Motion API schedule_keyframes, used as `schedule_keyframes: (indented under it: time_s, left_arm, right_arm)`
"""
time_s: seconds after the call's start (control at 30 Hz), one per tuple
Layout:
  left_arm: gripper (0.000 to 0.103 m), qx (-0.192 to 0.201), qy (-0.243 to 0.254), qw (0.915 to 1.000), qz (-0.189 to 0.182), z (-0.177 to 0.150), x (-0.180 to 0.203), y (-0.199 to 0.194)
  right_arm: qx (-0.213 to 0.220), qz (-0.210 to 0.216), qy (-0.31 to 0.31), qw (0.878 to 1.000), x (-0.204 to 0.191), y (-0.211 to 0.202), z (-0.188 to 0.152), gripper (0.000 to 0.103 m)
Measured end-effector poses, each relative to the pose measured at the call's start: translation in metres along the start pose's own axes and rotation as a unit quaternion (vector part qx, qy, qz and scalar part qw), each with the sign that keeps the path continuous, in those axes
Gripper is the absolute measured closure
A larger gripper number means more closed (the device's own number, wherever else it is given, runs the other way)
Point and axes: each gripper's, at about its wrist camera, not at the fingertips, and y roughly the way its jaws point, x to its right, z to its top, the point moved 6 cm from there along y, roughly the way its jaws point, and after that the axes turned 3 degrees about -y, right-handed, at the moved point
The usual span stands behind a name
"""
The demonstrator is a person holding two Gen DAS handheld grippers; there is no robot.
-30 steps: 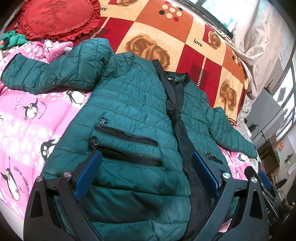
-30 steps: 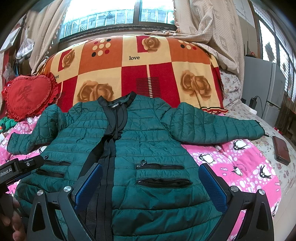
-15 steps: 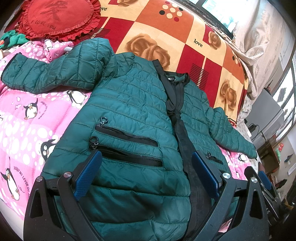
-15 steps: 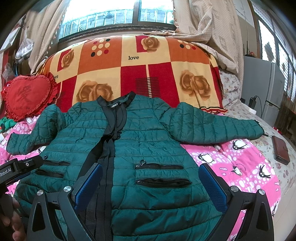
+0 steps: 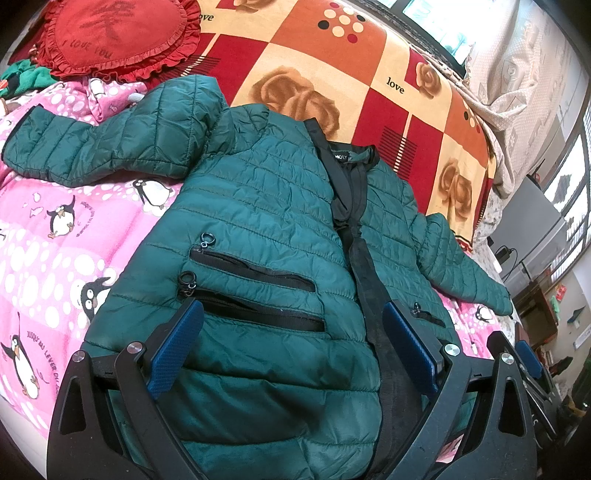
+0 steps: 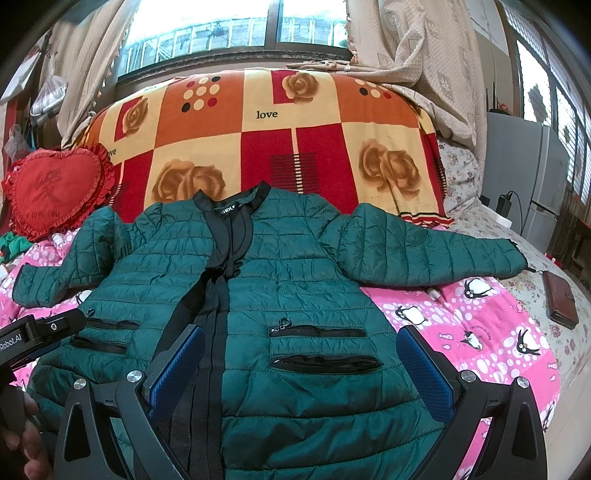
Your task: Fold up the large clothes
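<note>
A dark green quilted jacket [image 5: 258, 206] [image 6: 303, 280] with a black front band lies face up and spread flat on the bed, both sleeves out to the sides. My left gripper [image 5: 291, 332] hovers open over the hem on the jacket's left half, near its two zip pockets [image 5: 255, 291]. Over the right half, my right gripper [image 6: 301, 360] stands open above the pockets [image 6: 321, 347]. Neither holds cloth. The left gripper's body [image 6: 33, 336] shows at the left edge of the right wrist view.
A pink penguin-print quilt [image 5: 44, 236] [image 6: 480, 325] covers the bed. At the head lie an orange and red rose blanket [image 6: 280, 140] and a red heart cushion [image 5: 107, 33] [image 6: 51, 188]. A brown wallet [image 6: 561, 299] rests at the right. A fridge [image 6: 532, 177] stands beyond.
The right wrist view has shifted very slightly; the jacket and the left gripper look the same.
</note>
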Motion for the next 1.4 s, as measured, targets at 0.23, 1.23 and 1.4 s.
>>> schedule_keyframes:
  time_s: [0.23, 1.23, 1.4]
  left_arm:
    - [0.005, -0.001, -0.002, 1.0, -0.001, 0.0, 0.0, -0.001]
    - [0.005, 0.0, -0.012, 0.9999, -0.008, 0.001, -0.005, -0.002]
    - [0.005, -0.001, -0.015, 0.9998, -0.009, 0.001, -0.006, -0.002]
  right_arm:
    - [-0.001, -0.001, -0.001, 1.0, 0.003, 0.0, -0.001, 0.001]
    - [-0.002, -0.004, -0.005, 1.0, 0.011, 0.001, -0.002, 0.001]
    - [-0.002, -0.01, -0.008, 1.0, 0.011, 0.001, -0.001, 0.001]
